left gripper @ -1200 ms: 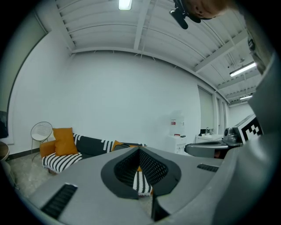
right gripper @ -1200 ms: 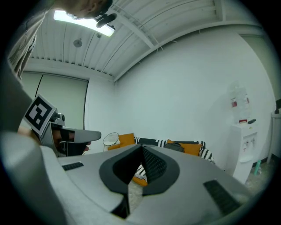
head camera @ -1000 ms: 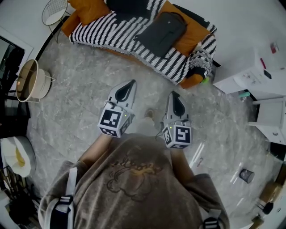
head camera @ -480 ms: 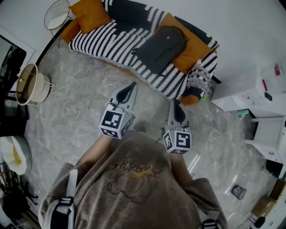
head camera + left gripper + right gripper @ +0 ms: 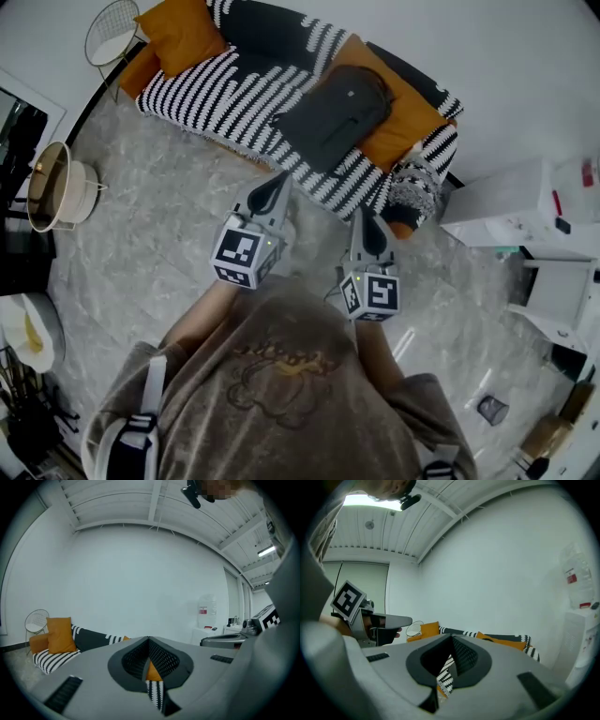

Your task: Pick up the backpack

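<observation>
Backpack [image 5: 333,117] on sofa [image 5: 211,89]; left gripper [image 5: 277,178], right gripper [image 5: 366,216] point level toward it (jaws together, empty).

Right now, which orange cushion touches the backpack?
The right-hand orange cushion in the head view: the dark backpack lies against it. The left-hand cushion sits well apart.

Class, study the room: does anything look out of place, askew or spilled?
Nothing looks spilled or damaged. The backpack lies flat, slanted across the sofa, partly on an orange cushion. What looks like a small dark cup stands alone on the floor.
</observation>
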{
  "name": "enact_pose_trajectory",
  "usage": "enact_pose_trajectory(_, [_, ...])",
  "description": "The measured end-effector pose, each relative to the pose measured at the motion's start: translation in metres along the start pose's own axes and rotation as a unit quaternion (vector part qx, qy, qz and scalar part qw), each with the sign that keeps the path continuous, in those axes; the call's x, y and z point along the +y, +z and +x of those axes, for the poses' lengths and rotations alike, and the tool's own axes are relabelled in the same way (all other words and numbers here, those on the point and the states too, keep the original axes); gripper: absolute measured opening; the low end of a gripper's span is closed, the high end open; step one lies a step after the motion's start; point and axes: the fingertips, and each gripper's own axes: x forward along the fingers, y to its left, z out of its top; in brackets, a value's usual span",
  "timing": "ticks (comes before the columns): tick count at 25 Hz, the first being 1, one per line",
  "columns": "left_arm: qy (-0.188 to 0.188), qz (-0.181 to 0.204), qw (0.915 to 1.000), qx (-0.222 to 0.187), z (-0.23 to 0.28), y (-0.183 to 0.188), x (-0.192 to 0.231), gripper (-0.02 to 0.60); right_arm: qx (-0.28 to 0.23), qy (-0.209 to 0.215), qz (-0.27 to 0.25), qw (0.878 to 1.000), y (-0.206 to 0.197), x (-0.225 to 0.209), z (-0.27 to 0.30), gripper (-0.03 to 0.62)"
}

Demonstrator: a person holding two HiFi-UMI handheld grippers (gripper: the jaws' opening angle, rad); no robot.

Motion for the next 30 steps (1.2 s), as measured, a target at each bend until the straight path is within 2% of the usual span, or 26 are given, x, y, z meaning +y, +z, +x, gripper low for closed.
enact_pose_trajectory(8, [-0.03,0.001,0.9995,0.013,0.099,0.012,0.038,0.0,-0.007,-0.013,0.017,1.0,0.014,-0.041,0.085,0.0])
enact_pose_trajectory(15, [-0.07,0.008,0.9973,0.019,0.18,0.032,0.077,0.0,-0.012,-0.013,0.034,0.999,0.032,-0.055,0.166,0.0])
enact_pose_trajectory(23, [-0.103,0.023,0.9942,0.02,0.261,0.043,0.116,0.0,-0.027,-0.067,0.035,0.997,0.048,-0.088,0.241,0.0])
enact_pose_trajectory(30, [-0.105,0.024,0.9938,0.028,0.307,0.046,0.134,0.026,-0.026,-0.089,0.035,0.995,0.057,-0.113,0.282,0.002])
